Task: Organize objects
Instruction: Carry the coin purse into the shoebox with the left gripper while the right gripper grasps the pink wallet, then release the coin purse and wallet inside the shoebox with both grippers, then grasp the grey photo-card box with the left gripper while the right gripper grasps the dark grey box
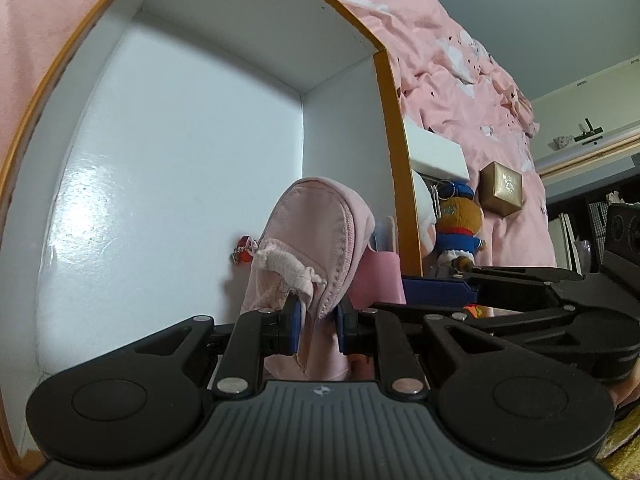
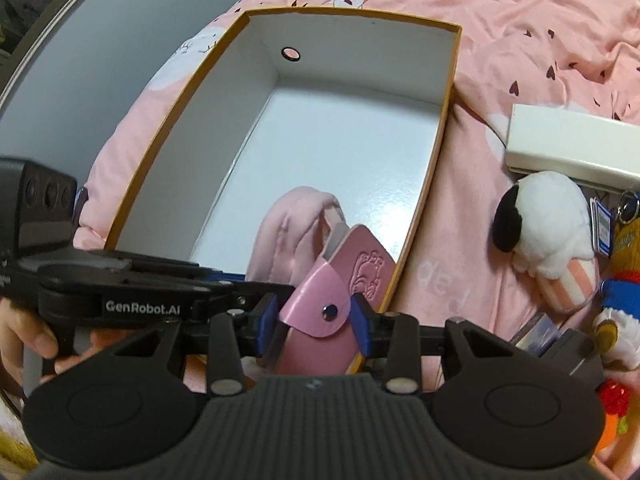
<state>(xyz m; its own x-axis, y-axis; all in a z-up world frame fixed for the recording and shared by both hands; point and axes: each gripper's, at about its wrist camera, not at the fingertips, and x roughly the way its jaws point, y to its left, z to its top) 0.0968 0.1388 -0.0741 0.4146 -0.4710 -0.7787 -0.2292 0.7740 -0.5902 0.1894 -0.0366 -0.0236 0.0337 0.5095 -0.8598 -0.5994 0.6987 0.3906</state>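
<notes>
My pink fabric pouch [image 1: 316,240] stands upright inside the white-lined, orange-rimmed box [image 2: 436,152], near its six o'clock end. My pink leather snap case [image 2: 336,300] tilts just beside it, toward three o'clock.

Left black two-finger gripper [image 1: 318,322] tipped downward, blue pads squeezed tight on soft pink fabric. Right black two-finger gripper [image 2: 316,322] tipped down too, blue pads part-way apart, pressing a pink case. Bare hand [image 2: 30,338] behind.

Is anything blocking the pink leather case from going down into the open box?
Partly: the pink zip pouch, held by the left gripper, fills the box's near end beneath the pink leather case; the floor beyond shows bare.
</notes>
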